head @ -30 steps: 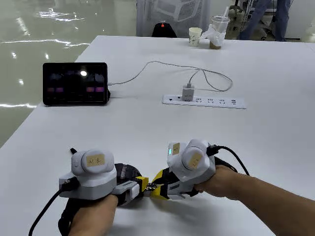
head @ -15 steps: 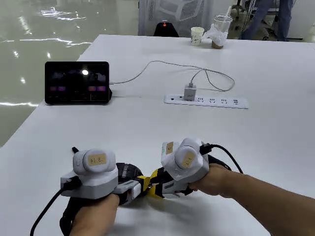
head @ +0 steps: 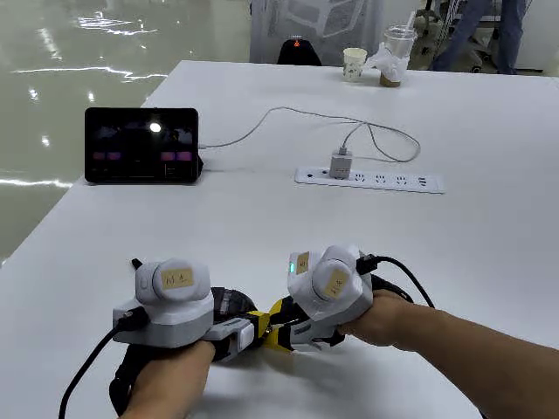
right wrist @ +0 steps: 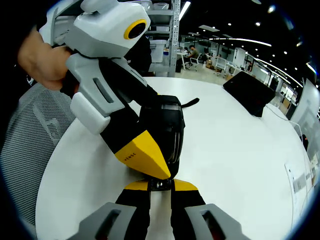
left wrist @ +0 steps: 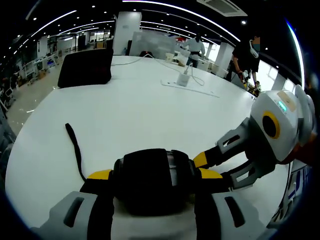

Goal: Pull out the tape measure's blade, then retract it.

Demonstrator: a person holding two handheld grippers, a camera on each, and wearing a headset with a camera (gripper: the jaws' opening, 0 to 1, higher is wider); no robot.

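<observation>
Left gripper (left wrist: 155, 175) clamped on tape measure (right wrist: 162, 130), anchoring the case; right gripper (right wrist: 160, 185) pinched on blade tip (right wrist: 160, 183), apparently positioned to draw; blade not yet extended.

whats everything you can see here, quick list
table: one, white, under everything
tablet: one, black, propped at the left edge
power strip: one, white, mid-table
charger: one, white, plugged into the strip
cable: one, pale, runs from tablet to charger
paper cup: one, white, far edge
plastic cup: one, clear, beside the paper cup
tape measure: one, black, near edge, between both grippers
strap: one, black, trailing from the tape measure on the table
left gripper: white with yellow tips, closed around the tape measure's body
right gripper: same colours, closed on its front end
hands: two, one on each gripper
</observation>
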